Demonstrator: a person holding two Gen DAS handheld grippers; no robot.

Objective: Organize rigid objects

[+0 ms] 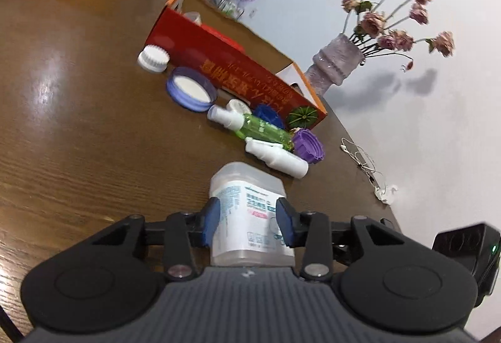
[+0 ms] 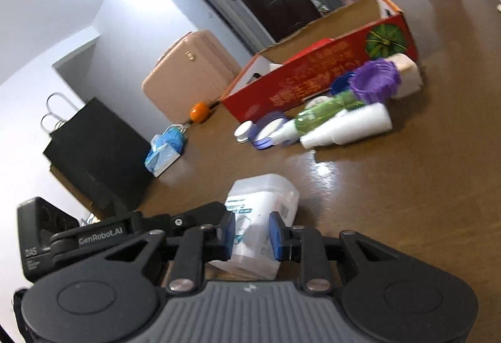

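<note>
The translucent plastic canister with a white printed label (image 1: 249, 214) lies on the brown wooden surface (image 1: 78, 123), well short of the long red cardboard box (image 1: 231, 67) where the other small things are gathered. Both tongs have it between their blue pads. In the left wrist view the left tongs (image 1: 249, 222) seem to touch its two sides, but I cannot tell if they really press. In the right wrist view the right tongs (image 2: 250, 233) stand a little apart from the label, so I judge them released.

The risk, I think, is a weak double hold: if one pair lets go while the other only brushes the smooth plastic, the canister may slip or roll away on the glossy wood. Pushing it forward carelessly could also knock the white spray bottle (image 1: 275, 156) and the purple ribbed cap (image 1: 308, 145) just ahead.

Both tongs point forward and moderately downward, low over the surface, meeting at the canister from different sides.
</note>
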